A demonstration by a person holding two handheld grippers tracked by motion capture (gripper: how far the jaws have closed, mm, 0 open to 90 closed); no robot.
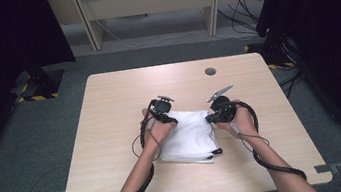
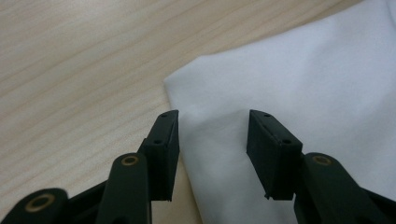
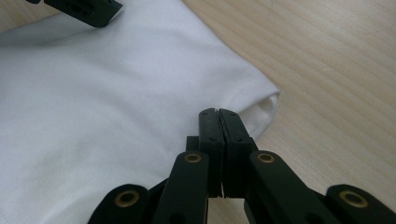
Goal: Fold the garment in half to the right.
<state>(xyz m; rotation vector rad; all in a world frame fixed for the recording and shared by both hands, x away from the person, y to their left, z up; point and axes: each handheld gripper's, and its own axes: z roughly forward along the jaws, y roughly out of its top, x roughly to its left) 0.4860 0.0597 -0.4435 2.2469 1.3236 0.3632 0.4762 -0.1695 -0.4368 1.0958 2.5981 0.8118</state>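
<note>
Cloth [image 1: 190, 134], white, folded into a rough rectangle of several layers, lying flat on the near middle of the table [image 1: 108, 99]; layered edges show at its near side in the high view, and a dark bit, too small to identify, sits at the near right corner. In the left gripper view a neat folded corner [image 2: 175, 84] points onto bare wood. In the right gripper view a rolled fold edge [image 3: 266, 105] forms the corner beside the jaws.

Left gripper [image 2: 212, 140], at the cloth's far left corner: jaws parted, straddling a low ridge of fabric, with the pads not pressing on it. One jaw stands at the cloth's edge, the other over the cloth.

Right gripper [image 3: 218, 116], at the cloth's right edge: jaws closed flat against each other. Whether a thin layer of fabric is pinched between them cannot be told; the tips sit on or just above the cloth near the rolled corner.

Progress, by judgement: folding looks well advanced, the cloth being already compact and squared. Remaining work is probably a last fold or a smoothing of the corners, with the left gripper placed to take hold.

Table: pale wood grain, round cable hole [image 1: 210, 71] at the far side, otherwise bare. Grey carpet and a desk frame lie beyond.
</note>
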